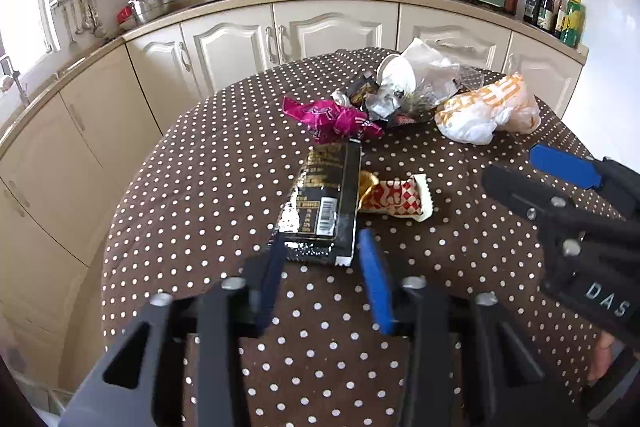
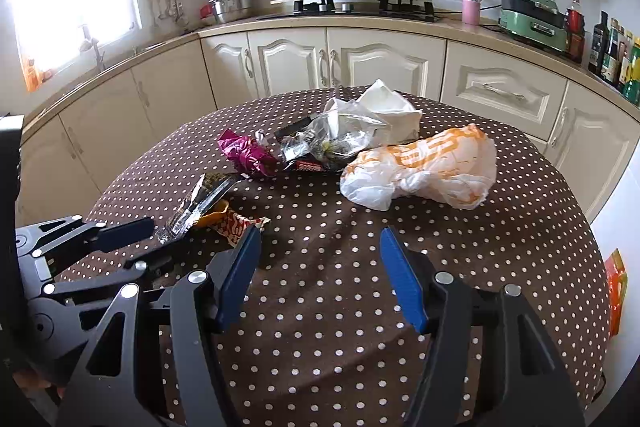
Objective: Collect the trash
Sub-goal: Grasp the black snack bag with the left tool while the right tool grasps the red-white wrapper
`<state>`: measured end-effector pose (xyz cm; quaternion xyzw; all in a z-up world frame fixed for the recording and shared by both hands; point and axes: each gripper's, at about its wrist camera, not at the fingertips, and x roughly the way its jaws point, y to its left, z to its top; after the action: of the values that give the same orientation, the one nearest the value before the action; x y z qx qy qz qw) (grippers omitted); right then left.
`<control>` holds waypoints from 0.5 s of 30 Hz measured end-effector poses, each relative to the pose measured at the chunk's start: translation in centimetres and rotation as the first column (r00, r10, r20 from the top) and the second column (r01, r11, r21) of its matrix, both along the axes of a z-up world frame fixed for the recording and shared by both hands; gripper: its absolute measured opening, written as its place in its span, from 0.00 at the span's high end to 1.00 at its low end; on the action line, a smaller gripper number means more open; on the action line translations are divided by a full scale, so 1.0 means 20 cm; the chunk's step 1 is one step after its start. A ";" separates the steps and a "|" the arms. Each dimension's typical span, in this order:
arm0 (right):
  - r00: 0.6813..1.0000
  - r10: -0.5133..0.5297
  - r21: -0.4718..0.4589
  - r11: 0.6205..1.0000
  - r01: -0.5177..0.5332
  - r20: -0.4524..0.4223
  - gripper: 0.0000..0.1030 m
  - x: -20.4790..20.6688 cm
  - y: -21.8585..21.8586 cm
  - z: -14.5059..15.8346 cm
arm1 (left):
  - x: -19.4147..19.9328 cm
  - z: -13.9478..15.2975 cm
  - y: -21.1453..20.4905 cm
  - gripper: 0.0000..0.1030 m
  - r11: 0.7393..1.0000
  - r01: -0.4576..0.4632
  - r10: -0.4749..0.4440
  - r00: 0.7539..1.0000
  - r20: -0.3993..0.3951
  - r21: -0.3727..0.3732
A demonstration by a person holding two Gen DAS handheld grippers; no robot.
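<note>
— Tongs, left point(image 1: 320, 237): what do we record?
— We find them drawn narrow, pads against both long sides of the black packet point(image 1: 328, 195) at its near end. The packet lies on the dotted tablecloth point(image 1: 200, 187), touching a red-and-white wrapper point(image 1: 396, 199).
— Right point(image 2: 320, 233)?
— Jaws wide, nothing between them, over bare cloth. We note the remaining trash farther back: a pink wrapper point(image 1: 332, 119) and an orange-and-white bag point(image 1: 488, 111).

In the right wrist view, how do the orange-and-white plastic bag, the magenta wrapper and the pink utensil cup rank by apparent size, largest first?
1. Orange-and-white plastic bag, clearly largest.
2. Magenta wrapper.
3. Pink utensil cup, smallest in the picture, but it stands far back on the counter, so its true size against the wrapper is unsure.
</note>
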<state>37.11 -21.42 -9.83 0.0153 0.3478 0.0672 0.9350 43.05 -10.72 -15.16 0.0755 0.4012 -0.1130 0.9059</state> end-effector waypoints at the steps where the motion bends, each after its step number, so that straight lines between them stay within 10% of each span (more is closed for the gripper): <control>1: 1.000 0.005 -0.003 1.000 -0.005 -0.002 0.42 0.01 0.01 0.00 | 0.00 0.00 0.01 0.85 1.000 0.001 -0.001 1.000 -0.007 -0.006; 4: 1.000 0.021 -0.013 1.000 -0.022 -0.014 0.42 0.03 0.04 -0.01 | 0.01 0.00 0.05 1.00 0.999 -0.017 0.017 1.000 -0.012 -0.032; 15: 0.975 0.150 -0.070 0.984 -0.163 -0.161 0.42 0.23 0.23 -0.12 | -0.10 0.09 0.28 1.00 0.980 -0.048 0.053 0.998 0.019 -0.192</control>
<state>41.76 -16.79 -12.27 -0.0458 0.4220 0.1248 0.8968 41.11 -5.14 -13.35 -0.0209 0.3793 -0.1271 0.9163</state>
